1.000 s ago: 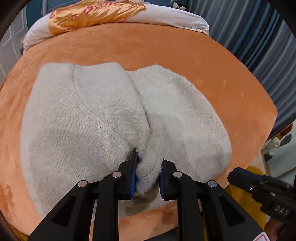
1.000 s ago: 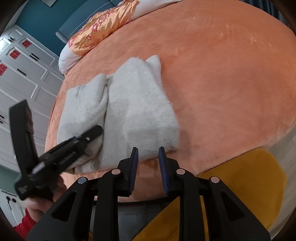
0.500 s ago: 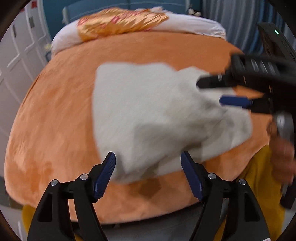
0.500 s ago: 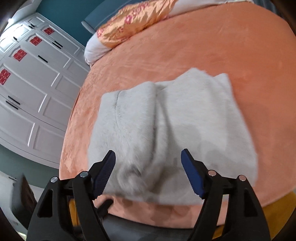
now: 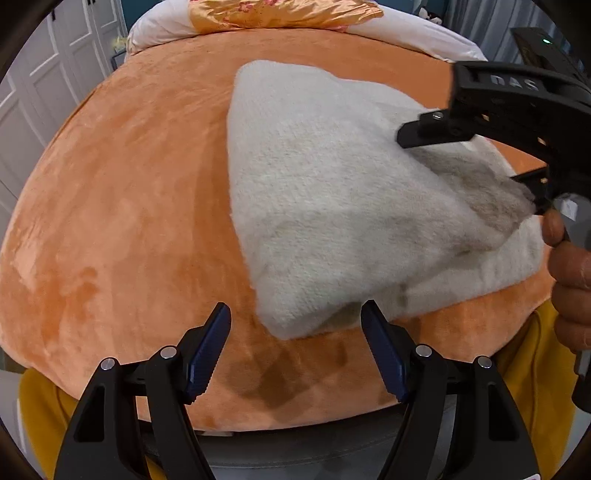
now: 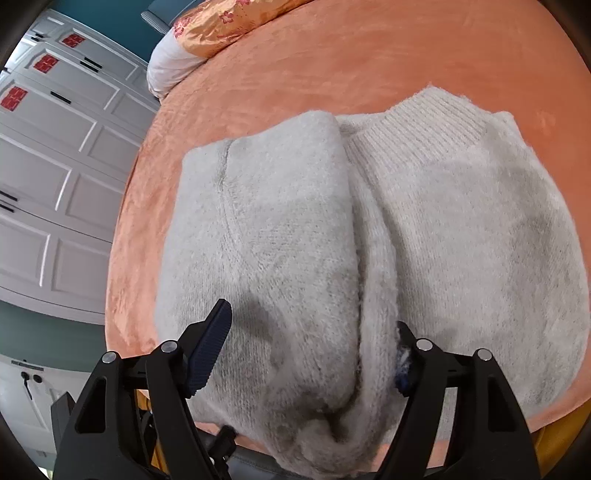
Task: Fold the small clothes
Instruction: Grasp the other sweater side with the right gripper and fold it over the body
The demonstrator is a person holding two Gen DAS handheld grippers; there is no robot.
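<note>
Straddling sweater (image 6: 295,229) centre ridge on bed (image 6: 369,55), right gripper (image 6: 310,354) spread wide, likely for pinching; left gripper (image 5: 295,354) hovering unclosed, empty.

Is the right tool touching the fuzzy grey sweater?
Touching. The right wrist view shows the right tool open, with the fuzzy grey knitted sweater bunched between its fingers, fluff covering one blue pad.

An orange plush blanket (image 5: 129,192) covers a bed. At its far end lies a white pillow (image 5: 162,26) under a gold floral cloth (image 5: 280,11). White panelled wardrobe doors (image 6: 55,184) stand at the left.
</note>
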